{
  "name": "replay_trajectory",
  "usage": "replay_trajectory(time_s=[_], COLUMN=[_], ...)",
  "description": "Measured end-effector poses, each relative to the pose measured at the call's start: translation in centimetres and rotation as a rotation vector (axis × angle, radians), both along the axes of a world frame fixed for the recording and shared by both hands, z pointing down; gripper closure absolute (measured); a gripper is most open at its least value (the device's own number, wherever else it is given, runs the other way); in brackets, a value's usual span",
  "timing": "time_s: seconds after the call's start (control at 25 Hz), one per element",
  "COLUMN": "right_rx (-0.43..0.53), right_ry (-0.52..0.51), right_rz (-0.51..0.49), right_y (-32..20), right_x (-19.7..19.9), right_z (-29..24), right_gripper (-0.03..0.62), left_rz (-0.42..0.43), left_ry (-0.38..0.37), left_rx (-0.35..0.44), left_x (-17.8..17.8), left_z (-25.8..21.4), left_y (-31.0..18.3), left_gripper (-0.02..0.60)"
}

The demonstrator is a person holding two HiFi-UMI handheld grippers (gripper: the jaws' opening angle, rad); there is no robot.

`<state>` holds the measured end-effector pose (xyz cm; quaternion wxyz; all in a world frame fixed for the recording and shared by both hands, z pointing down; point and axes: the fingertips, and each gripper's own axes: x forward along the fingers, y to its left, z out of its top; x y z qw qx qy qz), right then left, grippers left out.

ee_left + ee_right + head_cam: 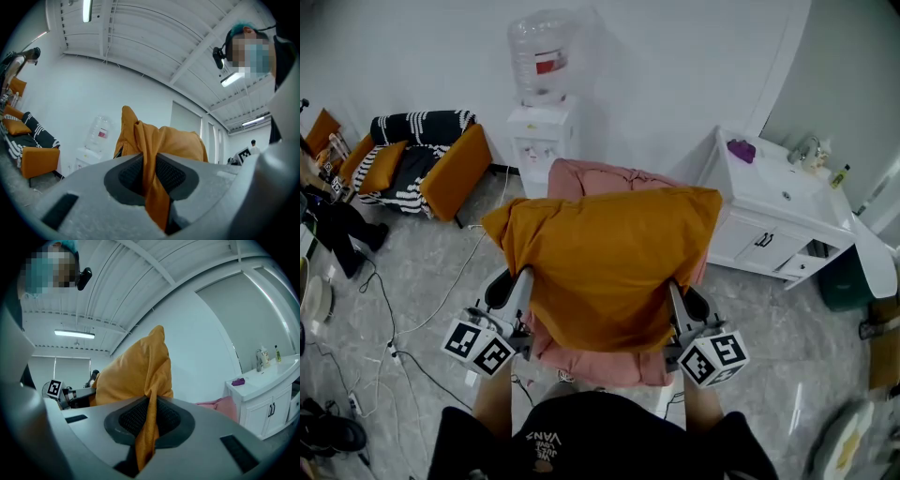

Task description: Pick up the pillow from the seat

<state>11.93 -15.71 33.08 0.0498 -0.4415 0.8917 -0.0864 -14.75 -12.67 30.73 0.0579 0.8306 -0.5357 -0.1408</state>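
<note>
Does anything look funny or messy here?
The orange pillow is held up over the pink seat, its cloth pinched in the left tongs and the right tongs. That is the job, not a mess. The only untidy bit: loose cables trailing across the floor on the left.

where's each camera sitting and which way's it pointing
Head view: on the person's head, steeply down at the orange pillow over the pink chair; forearms, black shirt show.
Left gripper view: on the left gripper, along jaws shut on pillow fabric toward the water dispenser; person's head upper right.
Right gripper view: on the right gripper, jaws shut on pillow, toward the sink cabinet; head upper left.
Shared: the pillow; each gripper view shows the other's marker cube.
</note>
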Motion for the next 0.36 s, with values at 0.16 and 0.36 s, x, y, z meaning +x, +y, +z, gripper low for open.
replay_trajectory(time_s=[0.16, 0.36], right_rx=[-0.006, -0.011], right_ry=[-0.006, -0.01], right_rz=[0.012, 0.02], right_y=[-0.3, -0.48], right_x=[0.15, 0.04], right_z=[0.19, 0.65], right_gripper=[0.553, 0.553], left_rz=[0.007, 0.01], left_ry=[0.001, 0.011], left_rx=[-0.003, -0.011], left_x=[0.05, -0.12], left_z=[0.08, 0.71], left_y=[-0.46, -0.67], left_gripper=[0.508, 0.507])
